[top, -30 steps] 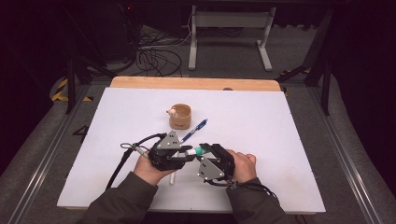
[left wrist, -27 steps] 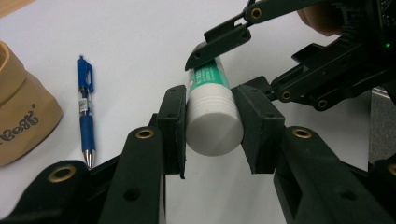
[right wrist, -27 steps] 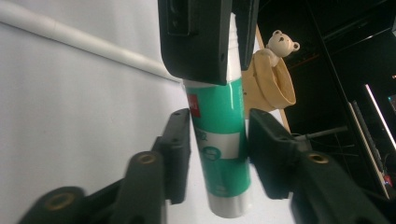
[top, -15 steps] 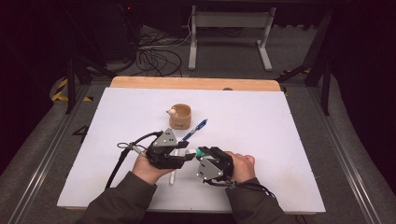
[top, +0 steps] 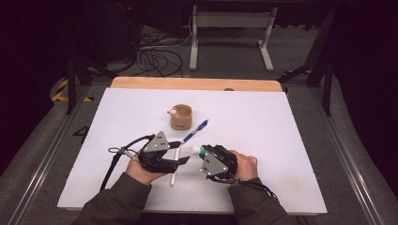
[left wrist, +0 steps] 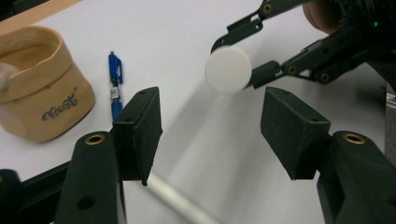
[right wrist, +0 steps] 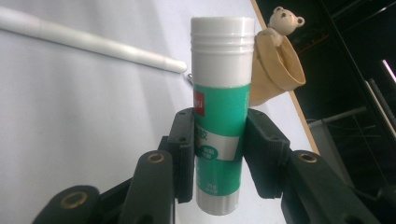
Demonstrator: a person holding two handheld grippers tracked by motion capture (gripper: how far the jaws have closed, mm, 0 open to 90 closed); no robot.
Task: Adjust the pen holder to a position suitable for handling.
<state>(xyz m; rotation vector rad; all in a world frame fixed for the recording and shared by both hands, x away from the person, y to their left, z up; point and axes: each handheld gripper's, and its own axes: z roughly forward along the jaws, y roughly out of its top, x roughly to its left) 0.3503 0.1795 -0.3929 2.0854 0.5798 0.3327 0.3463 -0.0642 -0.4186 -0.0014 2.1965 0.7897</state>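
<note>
Right gripper (right wrist: 219,154) clamped on a glue stick (right wrist: 222,107), cap toward the left gripper (left wrist: 212,135), whose jaws stand apart near the table's (top: 281,140) front edge.

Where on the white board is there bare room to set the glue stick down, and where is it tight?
Free: the board right of the blue pen out to its right edge, the strip beyond the pouch by the wooden edge, and the left side. Crowded: the middle, where pouch, blue pen, white pen and both grippers, left and right, cluster.
</note>
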